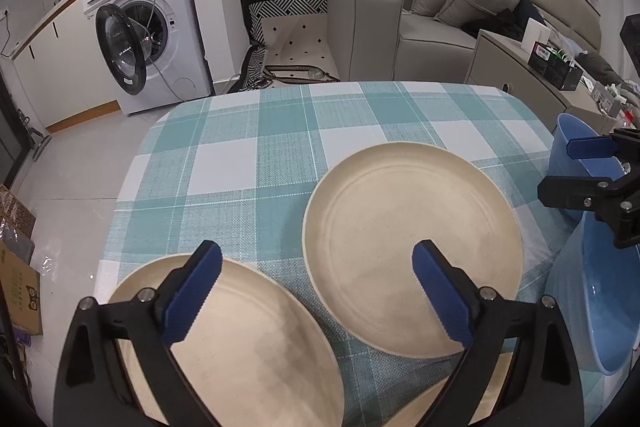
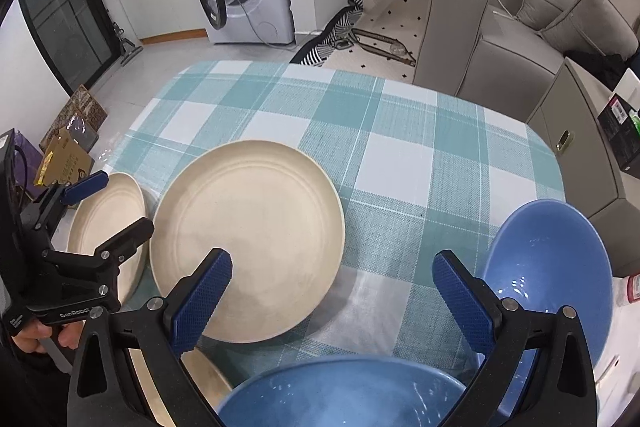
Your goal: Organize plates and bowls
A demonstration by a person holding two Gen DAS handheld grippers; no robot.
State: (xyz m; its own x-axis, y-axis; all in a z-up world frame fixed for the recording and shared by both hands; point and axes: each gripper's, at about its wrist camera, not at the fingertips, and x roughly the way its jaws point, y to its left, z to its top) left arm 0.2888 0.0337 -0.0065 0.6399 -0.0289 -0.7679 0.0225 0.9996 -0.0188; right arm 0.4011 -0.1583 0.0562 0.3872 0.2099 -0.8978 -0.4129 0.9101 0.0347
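Note:
A large cream plate lies in the middle of the checked tablecloth. A second cream plate lies at the table's left edge. The rim of a third cream plate shows below them. Two blue bowls stand to the right, one further back and one nearer. My left gripper is open above the two plates, one finger over each. My right gripper is open above the near bowl and holds nothing.
The table's left edge drops to a tiled floor with cardboard boxes. A washing machine with its door open stands beyond. A grey sofa and a low cabinet flank the table's far right. A hand holds the left gripper.

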